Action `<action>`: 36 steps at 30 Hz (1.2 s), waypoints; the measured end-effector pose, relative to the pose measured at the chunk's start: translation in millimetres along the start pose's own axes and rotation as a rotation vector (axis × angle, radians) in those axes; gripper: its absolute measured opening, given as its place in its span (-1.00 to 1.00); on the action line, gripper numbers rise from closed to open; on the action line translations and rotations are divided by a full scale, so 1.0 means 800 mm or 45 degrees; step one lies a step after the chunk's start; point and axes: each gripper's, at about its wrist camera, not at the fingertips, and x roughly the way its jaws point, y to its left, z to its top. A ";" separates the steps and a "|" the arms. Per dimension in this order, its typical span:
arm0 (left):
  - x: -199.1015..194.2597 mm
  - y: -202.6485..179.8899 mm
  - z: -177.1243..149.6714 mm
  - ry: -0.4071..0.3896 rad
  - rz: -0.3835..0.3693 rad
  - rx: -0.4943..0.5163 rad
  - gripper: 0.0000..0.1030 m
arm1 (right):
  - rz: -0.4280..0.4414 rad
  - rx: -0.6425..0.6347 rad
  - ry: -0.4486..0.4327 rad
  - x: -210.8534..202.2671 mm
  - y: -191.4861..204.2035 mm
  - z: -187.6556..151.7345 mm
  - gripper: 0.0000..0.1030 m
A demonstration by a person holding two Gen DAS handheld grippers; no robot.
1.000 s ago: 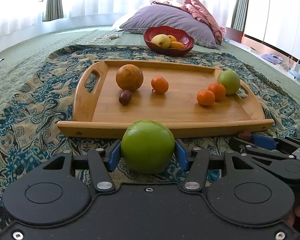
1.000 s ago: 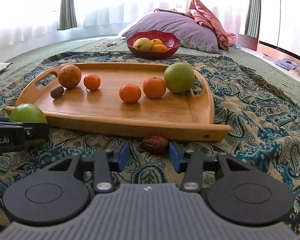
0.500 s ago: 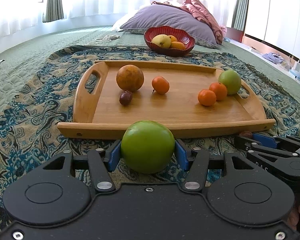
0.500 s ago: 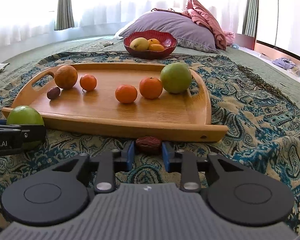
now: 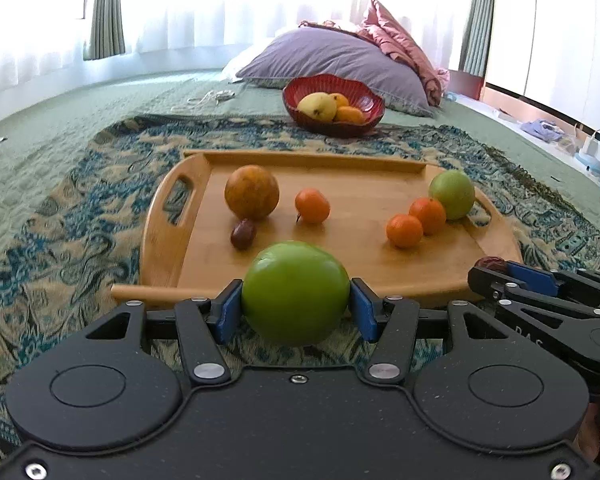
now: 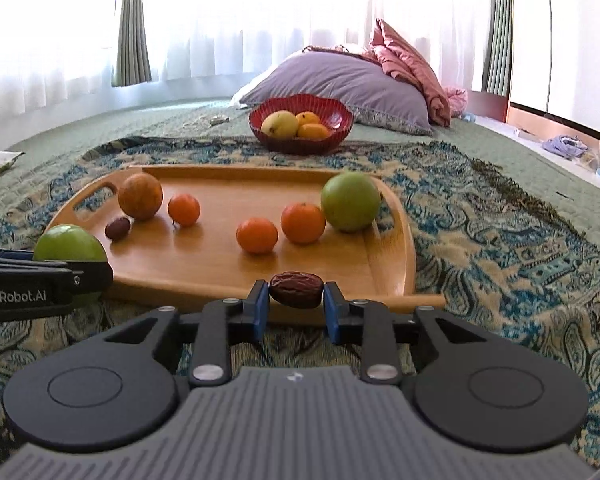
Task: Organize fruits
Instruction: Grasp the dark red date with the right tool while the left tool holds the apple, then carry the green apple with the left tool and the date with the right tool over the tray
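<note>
Left gripper (image 5: 296, 310) clamps a green apple (image 5: 295, 291), right gripper (image 6: 296, 306) a date (image 6: 296, 289) (over the tray (image 6: 396, 264) rim).

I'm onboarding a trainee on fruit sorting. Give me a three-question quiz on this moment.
1. True or false: the left gripper is shut on a green apple.
2. What does the right gripper hold? A) an orange B) a wrinkled brown date C) nothing
3. How many small orange fruits lie on the wooden tray?

Key
1. True; both pads press its sides.
2. B
3. Three: one beside the big brown fruit, two near the other green apple.
</note>
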 end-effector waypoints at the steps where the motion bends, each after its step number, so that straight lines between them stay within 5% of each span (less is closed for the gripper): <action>1: 0.000 -0.001 0.003 -0.006 -0.001 0.002 0.05 | 0.000 0.001 -0.004 0.001 0.000 0.003 -0.35; 20: 0.028 -0.006 0.053 -0.030 -0.006 0.029 0.05 | 0.030 -0.011 -0.025 0.029 0.006 0.042 -0.35; 36: 0.112 0.046 0.160 0.083 -0.031 -0.043 0.04 | 0.108 0.011 0.055 0.103 -0.014 0.135 -0.35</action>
